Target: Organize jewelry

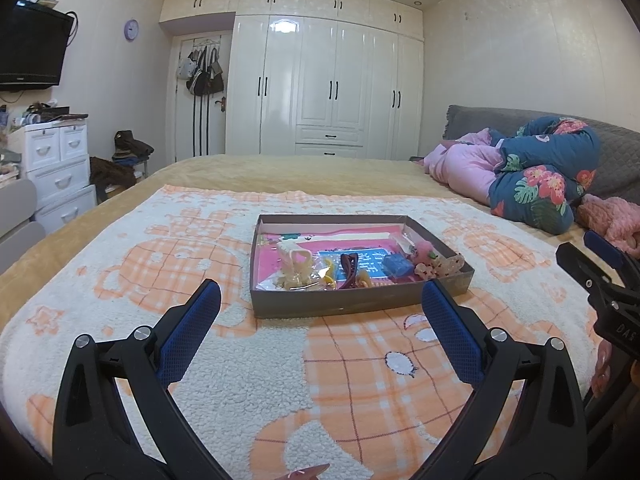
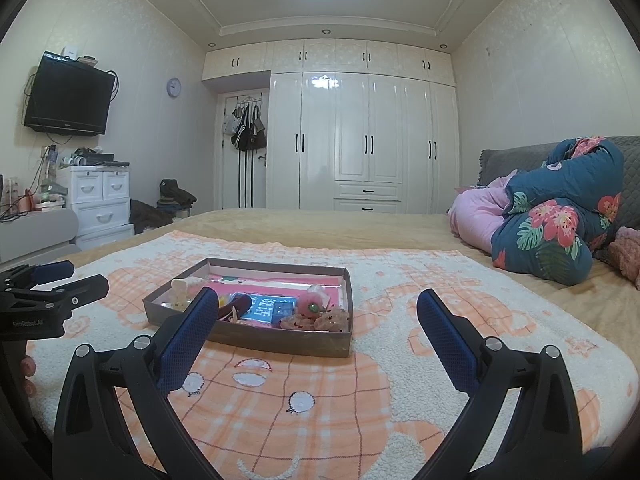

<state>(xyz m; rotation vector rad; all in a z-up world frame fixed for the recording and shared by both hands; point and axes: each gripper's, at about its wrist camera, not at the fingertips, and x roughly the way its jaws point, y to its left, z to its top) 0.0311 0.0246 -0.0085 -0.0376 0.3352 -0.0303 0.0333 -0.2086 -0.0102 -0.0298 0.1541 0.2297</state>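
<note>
A shallow grey cardboard box lies on an orange-and-white blanket on the bed. Inside it are several hair accessories: a cream claw clip, a dark red clip, a blue item and pink fuzzy pieces. My left gripper is open just short of the box's near wall, with nothing between its blue pads. My right gripper is open too, low over the blanket, its left finger overlapping the box's near left corner. Each gripper shows at the other view's edge.
A rolled floral quilt and pink bedding lie at the right by the grey headboard. White wardrobes fill the far wall. A white drawer unit and a wall television stand at the left.
</note>
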